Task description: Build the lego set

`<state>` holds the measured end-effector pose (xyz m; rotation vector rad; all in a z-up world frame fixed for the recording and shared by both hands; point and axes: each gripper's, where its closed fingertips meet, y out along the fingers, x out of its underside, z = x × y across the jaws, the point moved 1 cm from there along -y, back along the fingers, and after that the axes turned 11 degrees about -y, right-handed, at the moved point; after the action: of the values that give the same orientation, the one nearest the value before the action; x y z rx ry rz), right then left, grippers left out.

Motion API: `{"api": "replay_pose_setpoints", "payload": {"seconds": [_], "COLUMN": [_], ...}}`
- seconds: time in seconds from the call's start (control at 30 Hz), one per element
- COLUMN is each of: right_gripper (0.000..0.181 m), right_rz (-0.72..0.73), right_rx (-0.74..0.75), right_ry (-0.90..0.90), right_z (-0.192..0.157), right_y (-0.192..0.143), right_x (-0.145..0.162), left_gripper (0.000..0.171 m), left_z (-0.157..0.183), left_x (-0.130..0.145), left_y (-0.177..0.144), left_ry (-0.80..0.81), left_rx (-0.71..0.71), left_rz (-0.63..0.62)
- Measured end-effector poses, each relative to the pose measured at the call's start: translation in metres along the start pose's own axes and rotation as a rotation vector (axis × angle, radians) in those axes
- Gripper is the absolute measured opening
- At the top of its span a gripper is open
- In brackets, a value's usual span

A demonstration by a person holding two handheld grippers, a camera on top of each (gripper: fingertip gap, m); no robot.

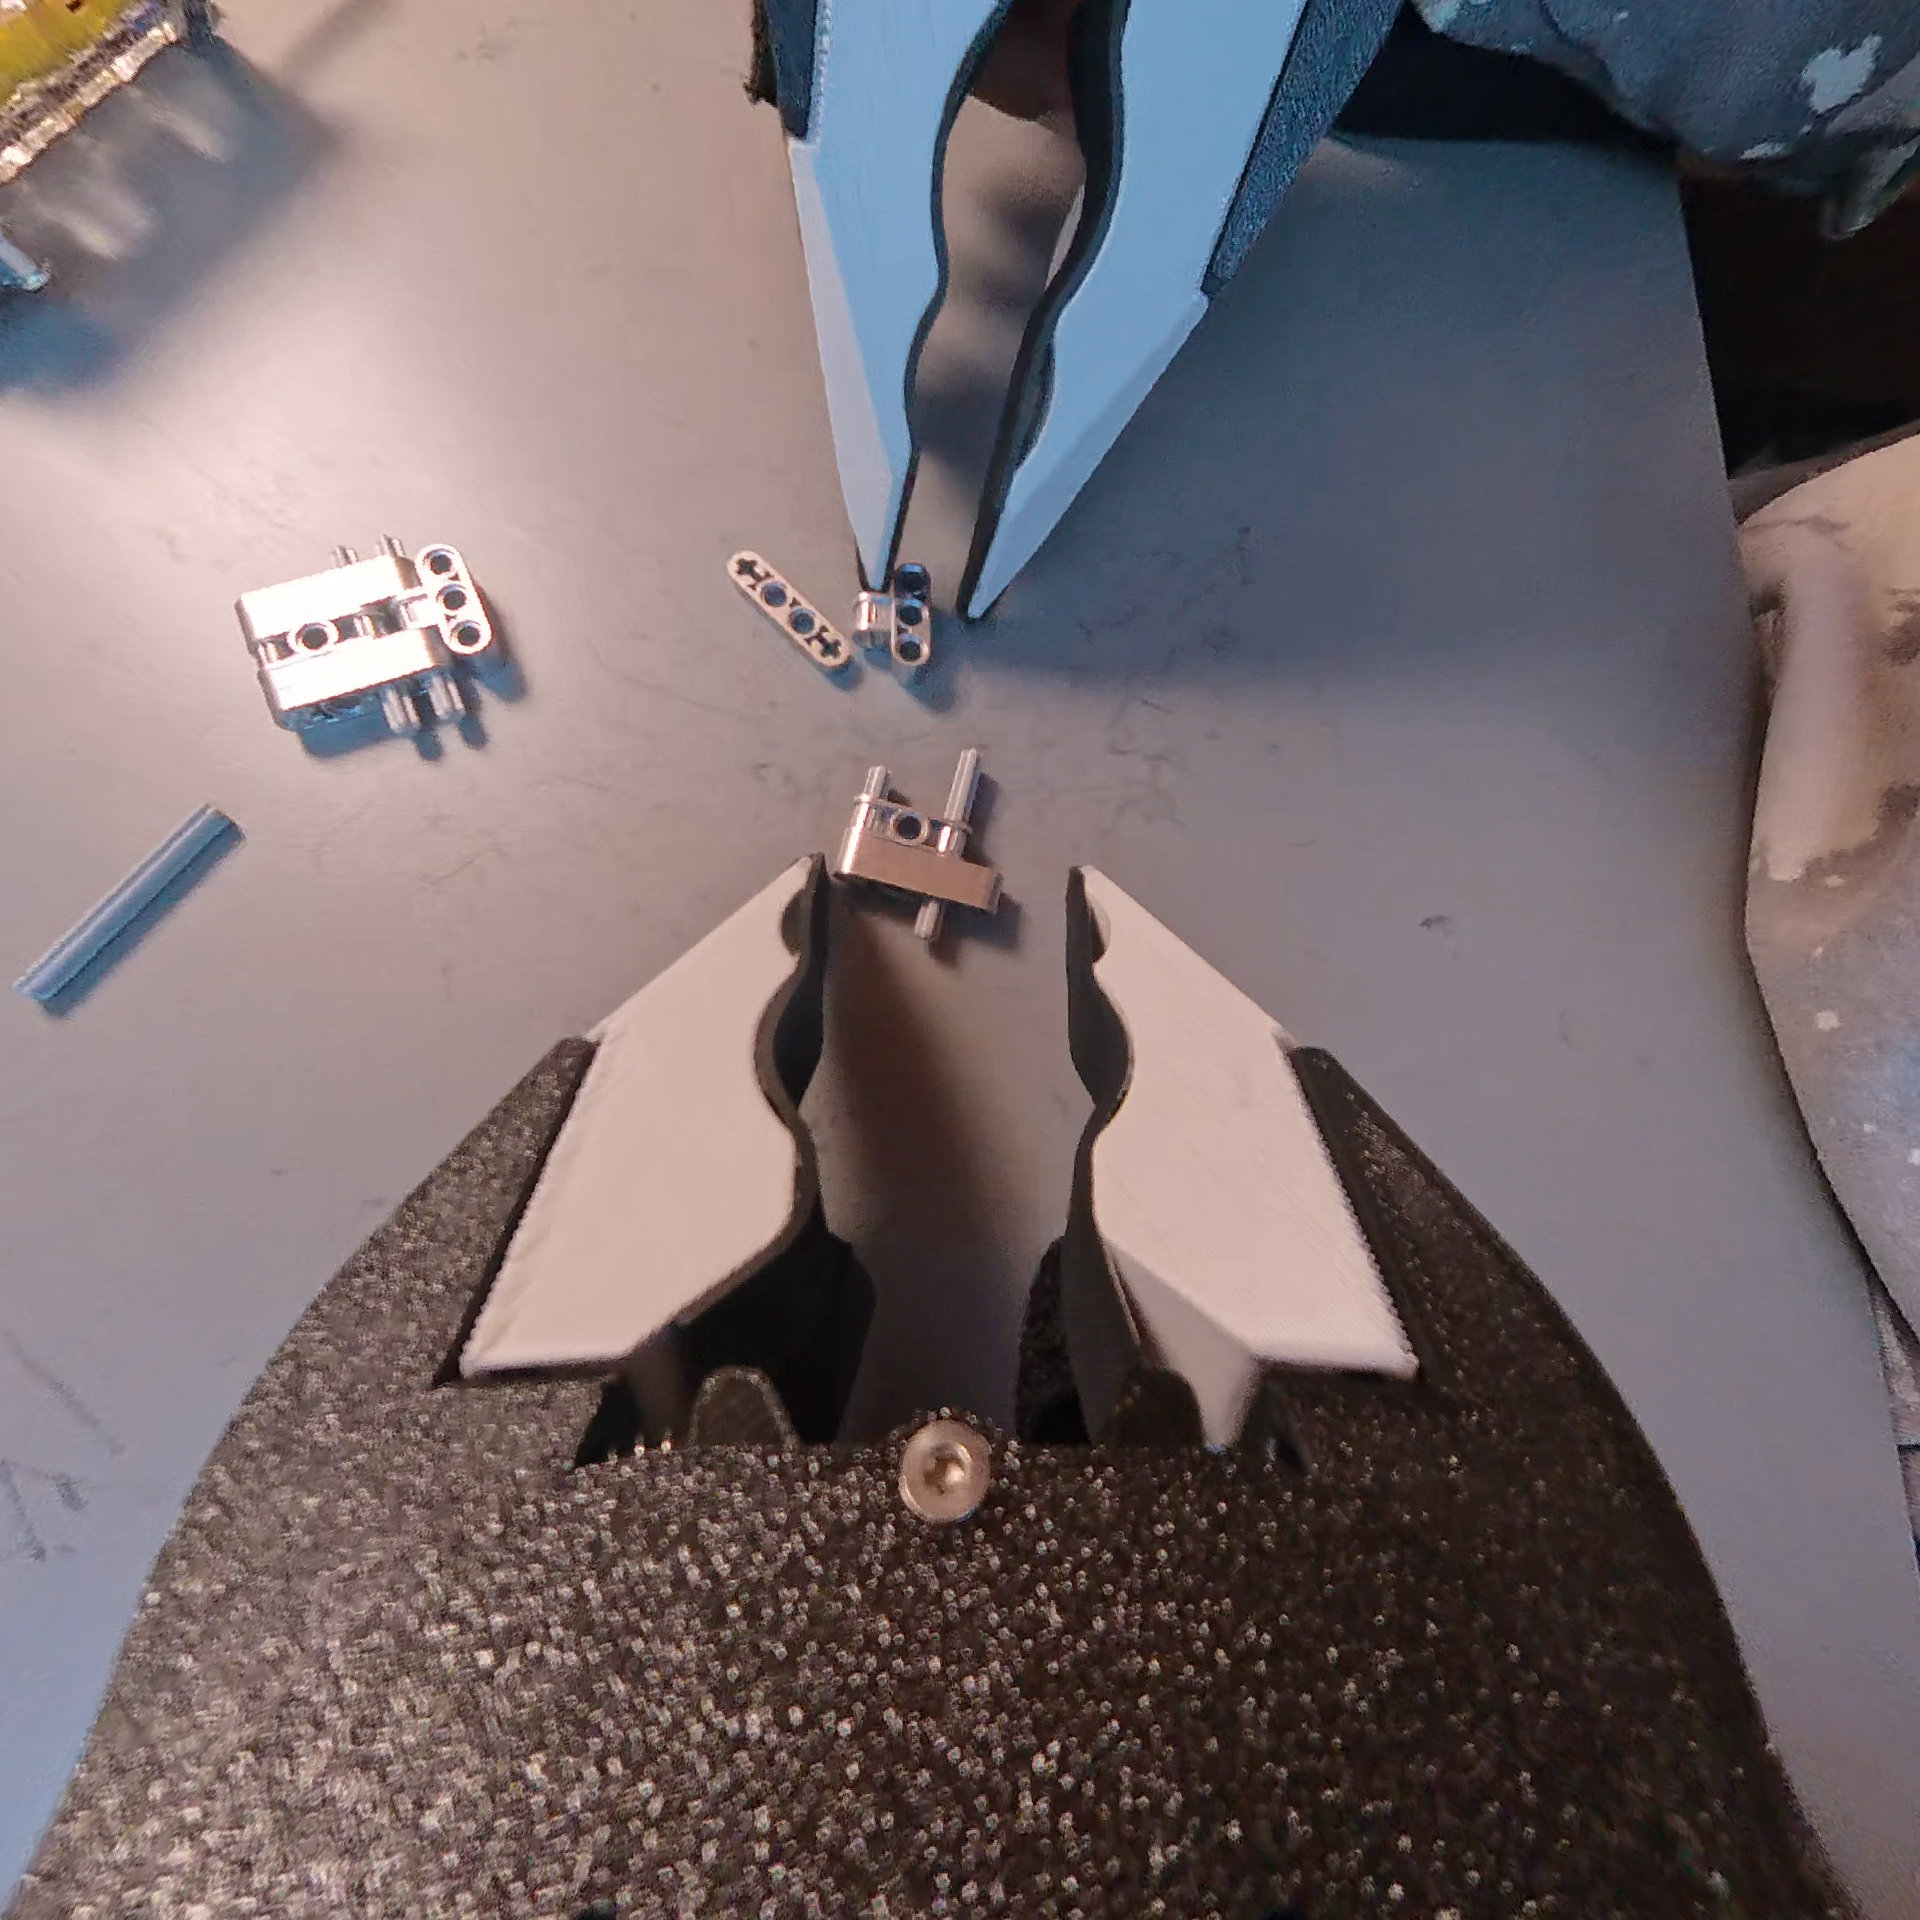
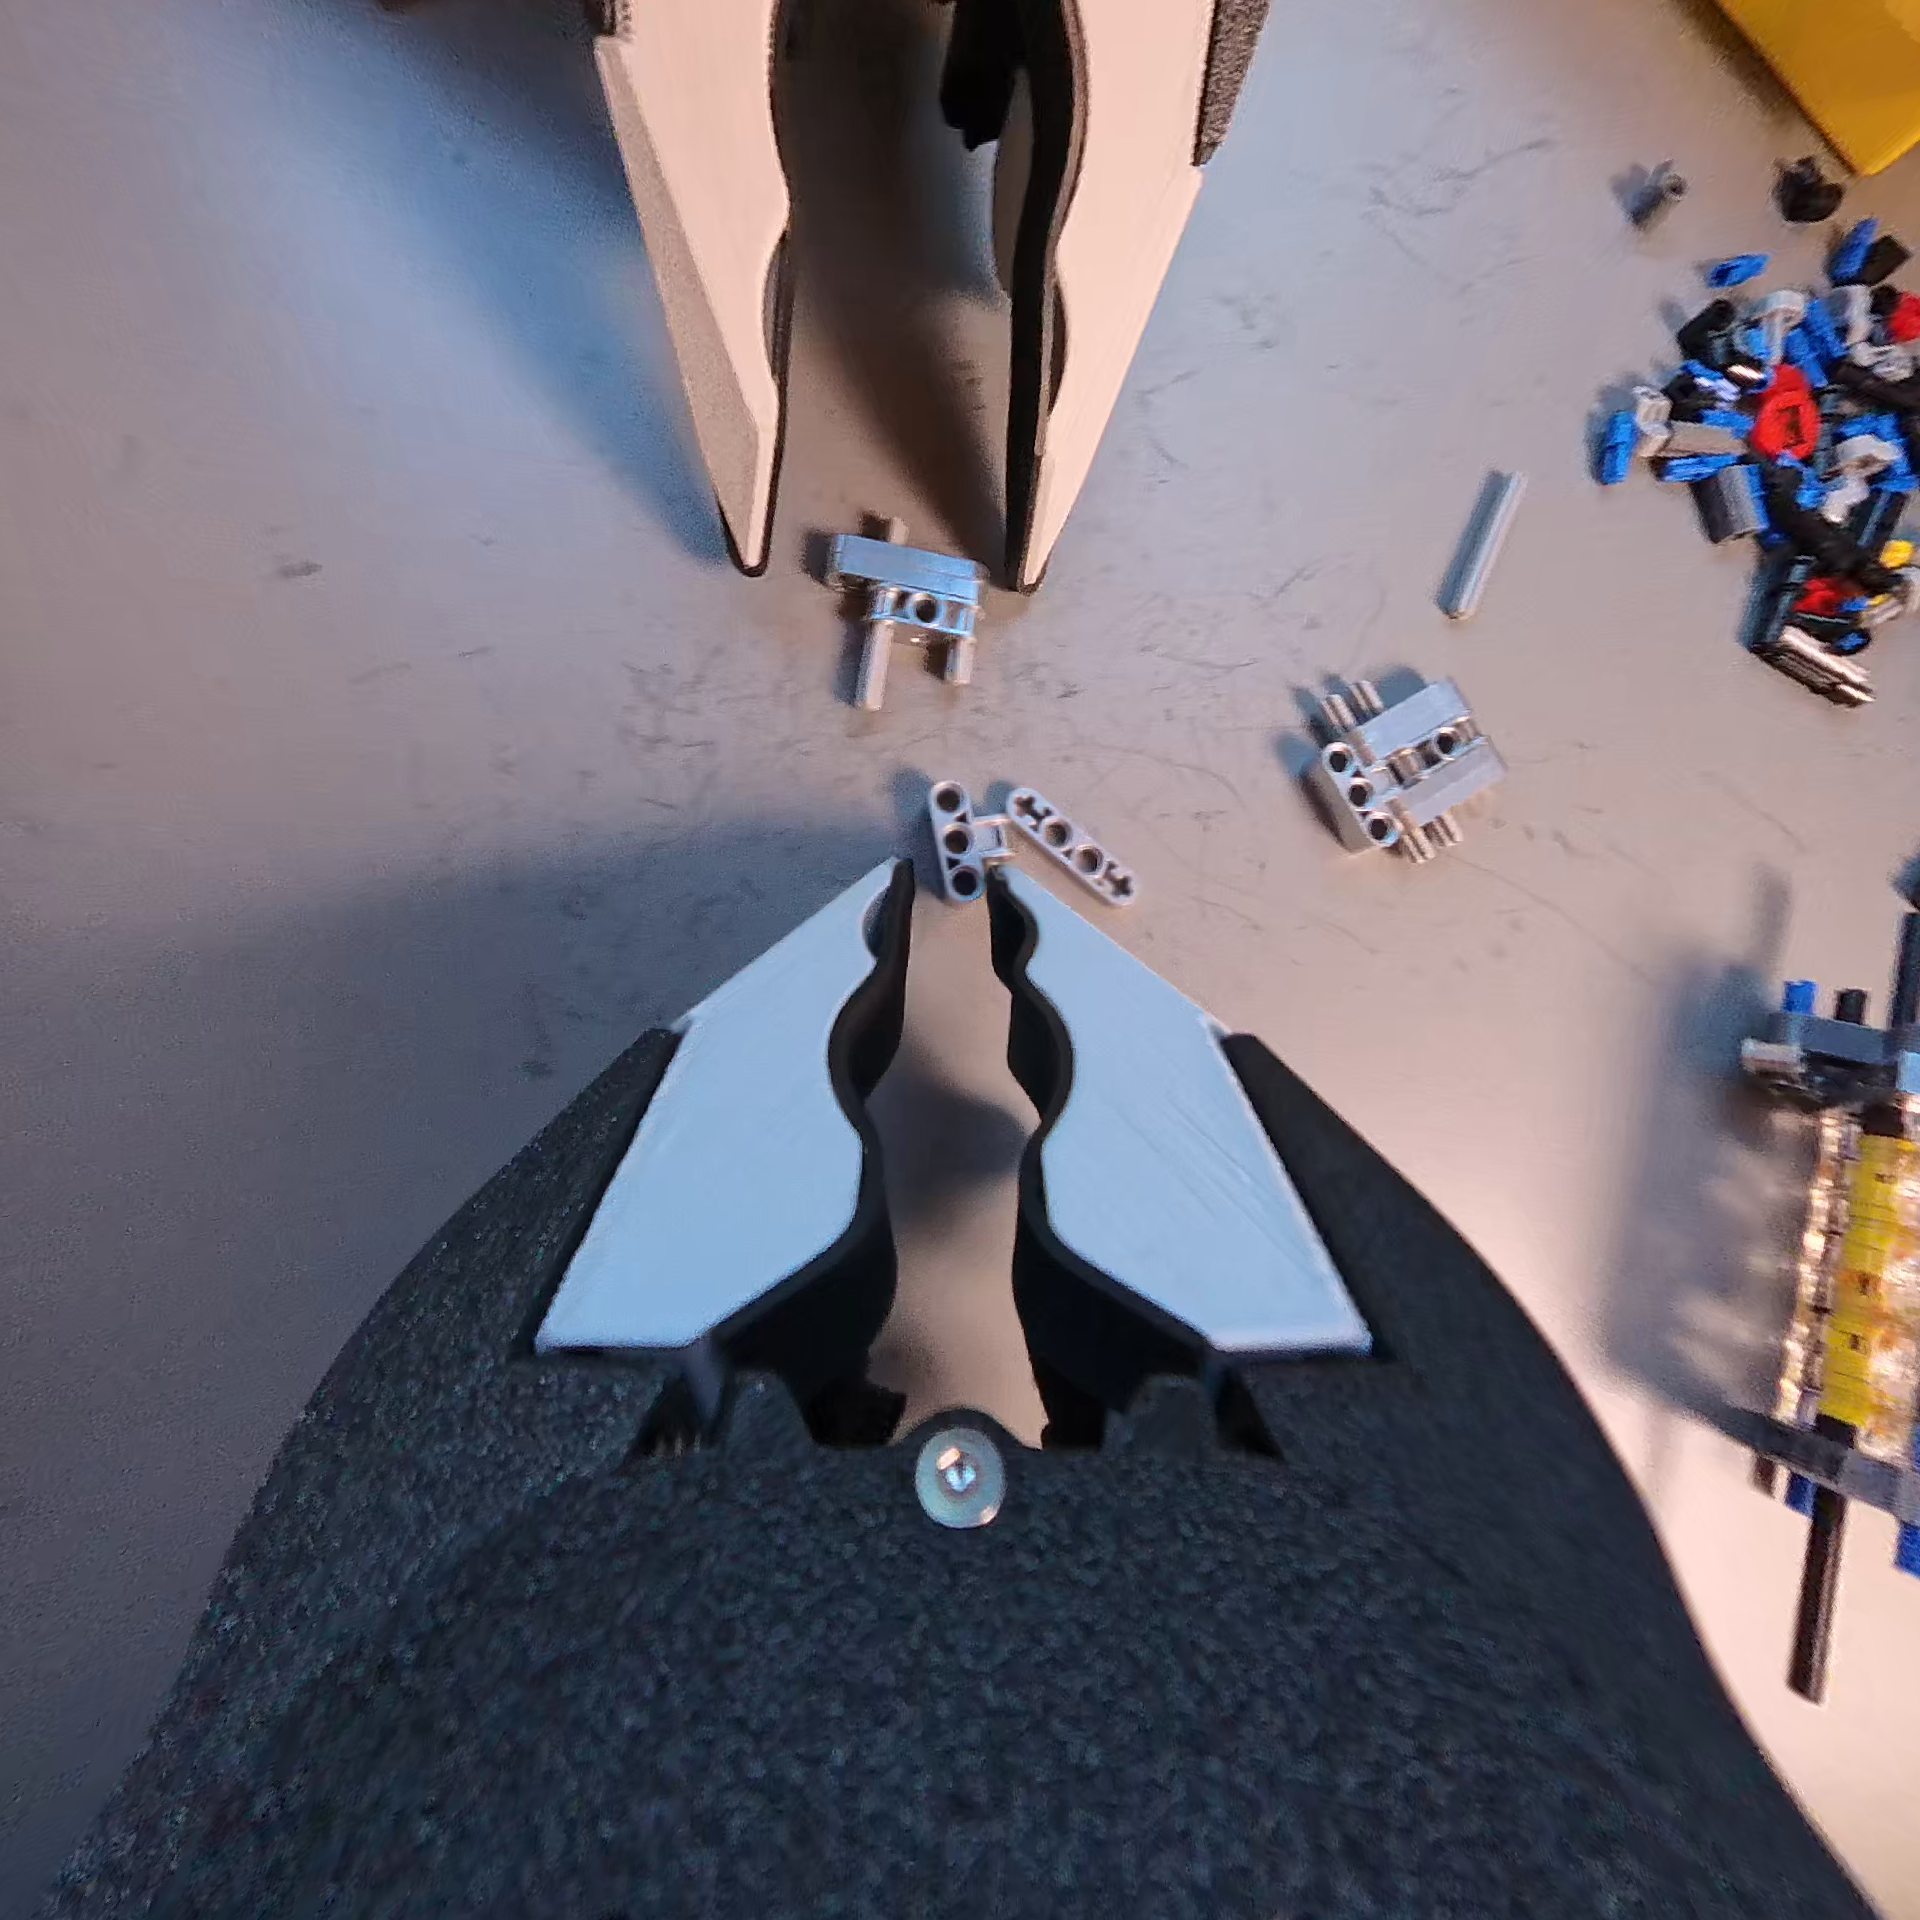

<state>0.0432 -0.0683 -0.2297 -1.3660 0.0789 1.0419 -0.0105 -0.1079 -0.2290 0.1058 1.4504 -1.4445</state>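
1. A small grey three-hole beam with a pin connector [image 2: 961,854] is seen at the centre of the right wrist view, lying on the table just ahead of the right gripper [image 2: 948,881]. The jaws are narrowly parted, with a slim gap visible between the tips, and whether either tip touches the beam cannot be told.
2. Just right of that beam, a flat grey four-hole liftarm [image 2: 1072,845] is laid at a slant, its near end almost touching the beam's connector.
3. The left gripper [image 1: 948,878] is shown at the lower centre of the left wrist view, its jaws spread wide. A grey block with two axle pins [image 1: 914,844] lies at the opening between the tips, close to the left tip and nothing being pinched.
4. Open table is left between the two grippers, which face each other tip to tip.
5. The grey table surface [image 1: 1299,727] appears matte, scuffed and faintly scratched.
6. At mid left of the left wrist view, a larger grey pinned assembly [image 1: 364,636] rests well apart, and a loose grey axle [image 1: 130,902] lies below it.
7. At the right edge of the right wrist view, a heap of blue, black and red pieces [image 2: 1787,447] is spread, with a yellow partly built model [image 2: 1849,1247] below it.
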Motion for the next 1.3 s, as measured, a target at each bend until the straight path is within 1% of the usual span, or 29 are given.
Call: {"api": "replay_pose_setpoints", "payload": {"seconds": [0.1, 0.23, 0.3, 0.37, 0.53, 0.6, 0.9, 1.07, 1.3], "right_gripper": [0.012, 0.011, 0.005, 0.005, 0.005, 0.005, 0.005, 0.005, 0.009], "right_rz": [0.0, 0.014, 0.019, 0.015, 0.065, 0.078, 0.091, 0.095, 0.099], "right_rx": [-0.043, -0.029, -0.036, -0.033, -0.112, -0.118, -0.068, -0.054, -0.04], "right_ry": [-0.006, -0.002, -0.003, -0.01, -0.039, -0.048, -0.077, -0.064, -0.062], "right_z": [-0.008, -0.005, -0.006, -0.007, -0.022, -0.025, -0.024, -0.021, -0.019], "right_y": [-0.002, 0.002, 0.003, 0.002, 0.002, 0.005, 0.019, 0.021, 0.02], "right_x": [-0.001, -0.004, -0.005, -0.006, -0.015, -0.02, -0.034, -0.036, -0.035], "left_gripper": [0.041, 0.037, 0.035, 0.035, 0.035, 0.035, 0.032, 0.029, 0.029], "left_z": [0.001, -0.001, -0.002, -0.005, -0.011, -0.01, -0.003, 0.001, -0.004], "left_x": [0.002, 0.003, 0.004, 0.004, 0.003, 0.003, 0.002, 0.003, 0.003], "left_y": [-0.002, -0.004, -0.007, -0.01, -0.009, -0.007, -0.003, -0.003, -0.006], "left_ry": [-0.003, -0.01, -0.003, -0.002, -0.002, 0.003, 0.025, 0.013, 0.002], "left_rx": [0.007, 0.024, 0.023, 0.005, -0.017, -0.009, 0.0, 0.035, 0.026], "left_rz": [-0.012, -0.011, -0.013, -0.007, 0.009, 0.01, 0.001, -0.005, 0.006]}}
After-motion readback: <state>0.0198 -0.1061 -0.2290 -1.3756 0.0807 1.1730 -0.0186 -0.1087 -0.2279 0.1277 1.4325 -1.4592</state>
